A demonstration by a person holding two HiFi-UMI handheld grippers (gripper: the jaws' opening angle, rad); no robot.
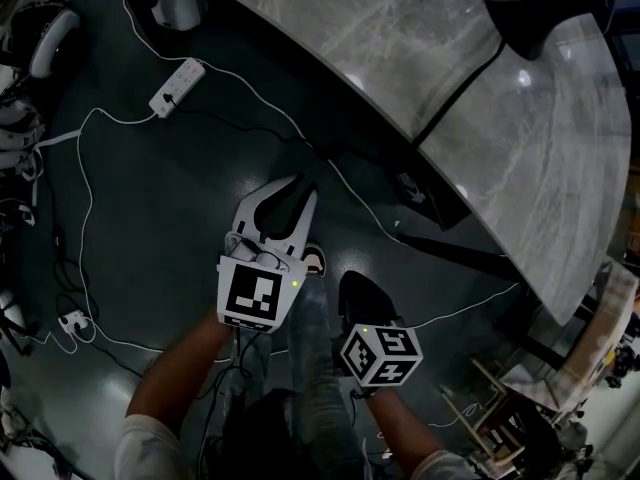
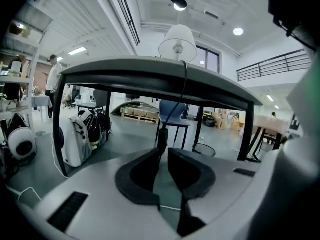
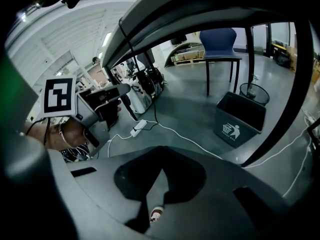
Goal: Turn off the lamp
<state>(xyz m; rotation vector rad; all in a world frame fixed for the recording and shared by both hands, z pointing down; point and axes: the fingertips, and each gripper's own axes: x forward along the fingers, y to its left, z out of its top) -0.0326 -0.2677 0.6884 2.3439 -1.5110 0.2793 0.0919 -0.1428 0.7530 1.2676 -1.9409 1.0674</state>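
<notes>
The right gripper (image 3: 161, 154) points at the floor (image 3: 190, 109), jaws closed on nothing. Ahead, the left gripper (image 2: 163, 153) has a narrow, empty gap, with the switch (image 2: 161, 138) on the cord (image 2: 183, 89) hanging just beyond. The lamp (image 2: 178, 42) stands on the table (image 2: 125, 66), back from its near edge.

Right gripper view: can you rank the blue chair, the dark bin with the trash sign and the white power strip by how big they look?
1. Blue chair and dark bin: about alike. The chair stands farther back, so I won't rank them.
2. White power strip: clearly smallest.
</notes>
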